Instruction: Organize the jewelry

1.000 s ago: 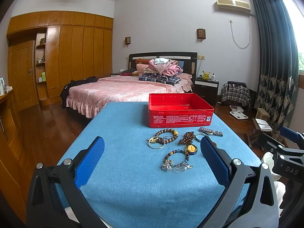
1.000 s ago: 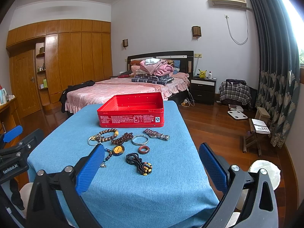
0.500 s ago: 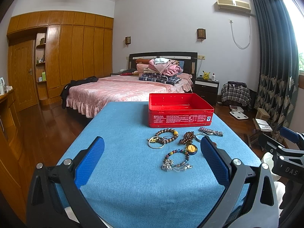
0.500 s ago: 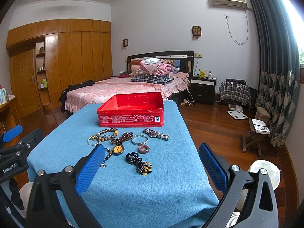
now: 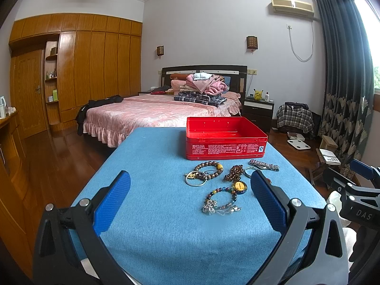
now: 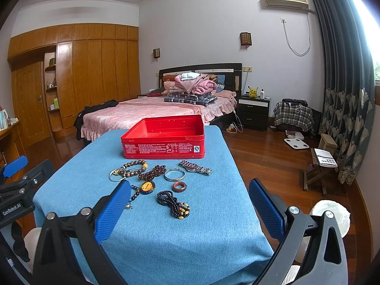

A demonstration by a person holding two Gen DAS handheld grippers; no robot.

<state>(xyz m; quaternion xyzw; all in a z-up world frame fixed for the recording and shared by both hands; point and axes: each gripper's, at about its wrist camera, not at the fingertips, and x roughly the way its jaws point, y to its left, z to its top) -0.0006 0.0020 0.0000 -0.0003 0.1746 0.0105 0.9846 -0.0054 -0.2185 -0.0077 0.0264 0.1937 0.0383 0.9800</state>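
An open red tin box (image 5: 225, 141) (image 6: 163, 140) stands at the far end of the blue-clothed table (image 5: 154, 225) (image 6: 213, 232). Several pieces of jewelry lie in front of it: a brown bead bracelet (image 6: 134, 167), a silver bangle (image 6: 174, 174), a metal watch band (image 6: 194, 167), a reddish ring (image 6: 179, 186), a dark bead strand (image 6: 173, 203), a yellow pendant (image 5: 239, 186) and a multicoloured bead bracelet (image 5: 222, 200). My left gripper (image 5: 190, 204) and right gripper (image 6: 188, 210) hover open above the table's near end, holding nothing.
A bed (image 5: 152, 114) with folded clothes lies beyond the table. Wooden wardrobes (image 5: 95, 71) line the left wall. A nightstand (image 6: 254, 112), a small stool (image 6: 318, 168) and a dark curtain (image 6: 344, 83) are on the right, above a wooden floor.
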